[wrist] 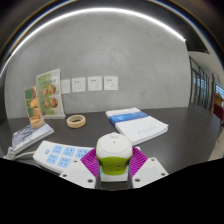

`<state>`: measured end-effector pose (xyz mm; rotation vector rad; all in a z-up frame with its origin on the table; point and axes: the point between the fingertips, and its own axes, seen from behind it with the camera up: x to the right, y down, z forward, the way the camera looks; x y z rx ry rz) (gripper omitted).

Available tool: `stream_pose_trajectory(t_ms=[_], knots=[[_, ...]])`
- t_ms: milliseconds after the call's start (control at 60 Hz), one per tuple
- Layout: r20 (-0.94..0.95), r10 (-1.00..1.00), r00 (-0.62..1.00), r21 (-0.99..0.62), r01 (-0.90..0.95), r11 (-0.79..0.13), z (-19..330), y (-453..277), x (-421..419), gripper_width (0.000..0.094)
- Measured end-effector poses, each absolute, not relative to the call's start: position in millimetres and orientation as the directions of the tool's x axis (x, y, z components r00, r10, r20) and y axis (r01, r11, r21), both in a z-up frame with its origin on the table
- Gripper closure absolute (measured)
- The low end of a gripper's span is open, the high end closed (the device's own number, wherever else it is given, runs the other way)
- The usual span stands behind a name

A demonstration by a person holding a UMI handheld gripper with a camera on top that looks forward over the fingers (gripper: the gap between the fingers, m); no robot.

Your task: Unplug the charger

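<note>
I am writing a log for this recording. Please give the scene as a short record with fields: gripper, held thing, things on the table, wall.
gripper: the gripper is shut on the charger, both pads pressing its sides
held thing: charger, white with a light green top
near the gripper: white power strip with blue sockets
beyond it: book, tape roll, picture card
wall: three white outlets
surface: dark table

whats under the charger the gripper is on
The gripper fingers press on a green and white charger. Left of it lies a white power strip on the dark table. What the charger sits in is covered by the charger and the fingers.
</note>
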<state>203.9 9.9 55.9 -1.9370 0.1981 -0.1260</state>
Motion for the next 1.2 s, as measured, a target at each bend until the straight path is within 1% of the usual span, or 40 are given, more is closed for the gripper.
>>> stream_pose_trajectory(t_ms=[50, 150, 217, 233, 283, 333, 383, 450, 567, 633, 683, 783, 933, 967, 1067, 1200], knots=[[-0.043, -0.186, 0.982, -0.943, -0.101, -0.317, 77.8, 8.1, 202.4, 0.058], [-0.015, -0.204, 0.979, -0.989, -0.044, -0.142, 169.3, -3.2, 218.1, 0.0582], [-0.011, -0.213, 0.977, -0.998, -0.024, -0.059, 219.6, -5.7, 233.9, 0.0585], [-0.008, -0.215, 0.977, -0.998, -0.02, -0.053, 230.0, -6.1, 236.3, 0.0584], [0.003, -0.223, 0.975, -0.999, -0.004, -0.033, 247.9, -9.8, 247.8, 0.0585], [0.018, -0.24, 0.971, -0.999, 0.01, -0.033, 254.5, -9.8, 262.5, 0.0585], [0.035, -0.255, 0.966, -0.999, 0.024, -0.045, 249.2, -6.4, 277.2, 0.0584], [0.051, -0.264, 0.963, -0.995, 0.025, -0.101, 228.1, 4.9, 297.7, 0.0584], [0.043, -0.232, 0.972, -0.972, -0.014, -0.236, 161.5, 34.8, 322.4, 0.0569], [0.048, -0.209, 0.977, -0.952, -0.018, -0.305, 128.6, 51.1, 339.4, 0.0569], [0.053, -0.183, 0.982, -0.934, -0.016, -0.356, 105.7, 66.8, 347.7, 0.0551], [0.043, -0.122, 0.992, -0.899, -0.014, -0.438, 73.0, 93.7, 358.4, 0.0519], [0.041, -0.043, 0.998, -0.85, 0.012, -0.526, 39.9, 122.8, 367.5, 0.046], [0.027, -0.024, 0.999, -0.864, 0.011, -0.503, 43.5, 133.1, 364.4, 0.0455], [0.031, 0.014, 0.999, -0.867, 0.034, -0.497, 43.6, 146.5, 361.3, 0.0452], [0.049, 0.029, 0.998, -0.887, 0.056, -0.459, 45.0, 165.2, 359.3, 0.0445]])
